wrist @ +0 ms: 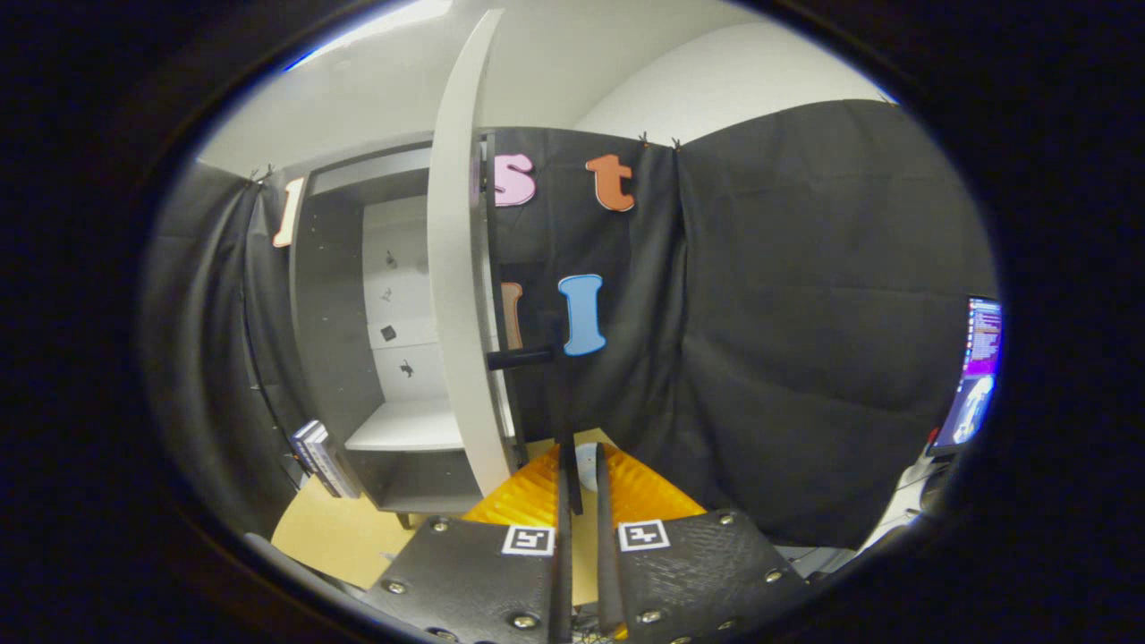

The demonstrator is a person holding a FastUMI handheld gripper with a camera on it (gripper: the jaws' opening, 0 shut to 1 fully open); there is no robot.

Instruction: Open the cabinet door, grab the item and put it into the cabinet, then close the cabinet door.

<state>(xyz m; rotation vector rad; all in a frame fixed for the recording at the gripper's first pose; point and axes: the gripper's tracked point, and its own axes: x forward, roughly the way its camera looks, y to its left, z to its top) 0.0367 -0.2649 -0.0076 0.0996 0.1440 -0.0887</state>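
Note:
The grey cabinet (335,295) stands open beyond the fingers, to the left. Its pale door (456,295) is swung out towards me and seen almost edge-on, with a dark bar handle (519,358) sticking out on its right side. Inside is a white shelf (407,425) with nothing on it. A small stack of books (322,461) stands upright against the cabinet's lower left corner on the tan table (331,532). My gripper (581,465) sits just below and to the right of the door's lower edge, its fingers drawn together to a thin slit with nothing held.
Black cloth hangs behind and to the right of the cabinet. A lit monitor (975,376) stands far to the right. The swung-out door reaches close to the fingertips.

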